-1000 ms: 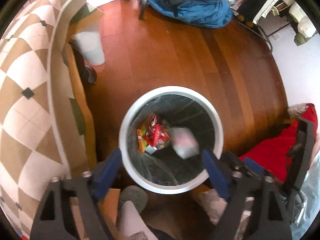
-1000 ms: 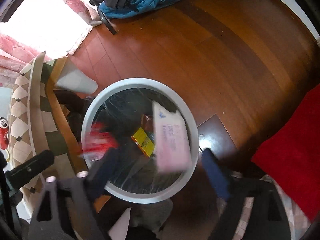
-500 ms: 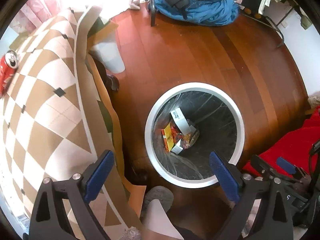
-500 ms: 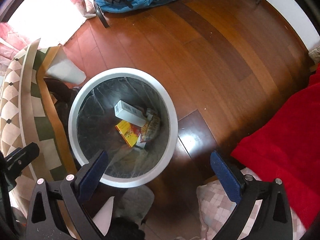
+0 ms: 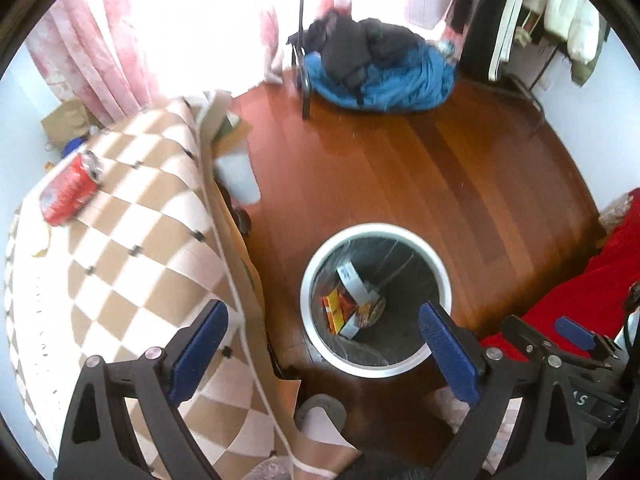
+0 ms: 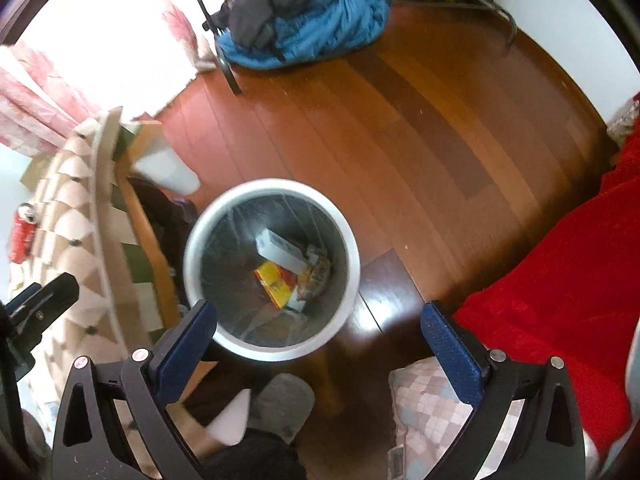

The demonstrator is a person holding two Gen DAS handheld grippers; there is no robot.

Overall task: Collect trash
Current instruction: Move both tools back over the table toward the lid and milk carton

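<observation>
Reddish-brown wood floor (image 5: 400, 184) takes up most of both views. On the left there's a table under a tan-and-white checked cloth (image 5: 120, 264), and a red blanket (image 6: 560, 300) fills the right side. A blue sleeping bag (image 5: 392, 80) with dark clothes piled on it sits at the far end by the pink curtains (image 5: 92, 52).

The white round bin (image 5: 440, 268) stands on the floor between the table and the blanket, lined with a clear bag. Down at the bottom of it: a white box (image 6: 280, 250), a yellow-and-red packet (image 6: 274, 282) and a crinkly snack wrapper (image 6: 318, 270), all bunched together and touching.

A red soda can (image 5: 68, 188) lies on its side on the cloth, well away from the bin.

The left gripper (image 5: 324, 344) has just been opening and is now spread wide, with nothing between the blue pads. The right gripper (image 6: 318, 344) is spread wide too, also empty. Both point down over the bin. A grey slipper (image 6: 280, 404) shows near the bottom edge.
</observation>
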